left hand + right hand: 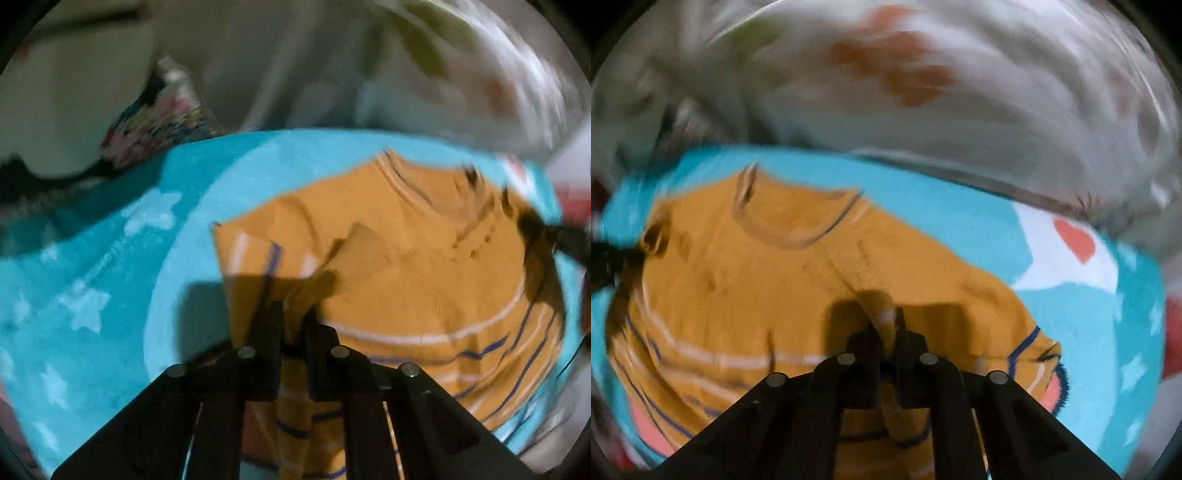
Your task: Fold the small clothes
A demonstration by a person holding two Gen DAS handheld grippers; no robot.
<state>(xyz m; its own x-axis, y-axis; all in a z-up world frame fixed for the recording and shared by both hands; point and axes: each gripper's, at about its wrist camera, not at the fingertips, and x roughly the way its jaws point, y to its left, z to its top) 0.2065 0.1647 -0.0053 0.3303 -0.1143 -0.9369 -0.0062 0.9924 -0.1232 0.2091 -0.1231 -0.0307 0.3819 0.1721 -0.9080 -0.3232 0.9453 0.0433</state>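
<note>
Shirt (424, 266) edges pinched; turquoise blanket (110, 266) borders it all round.

Left claw (293, 314) and right claw (886, 325) both clamped, pointing steeply down.

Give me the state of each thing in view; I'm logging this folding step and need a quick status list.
Left gripper: shut on the shirt's fabric.
Right gripper: shut on the shirt's fabric.
Orange striped shirt: partly folded, pinched up at two places, otherwise lying on the blanket.
Turquoise star blanket: spread flat under the shirt.
</note>
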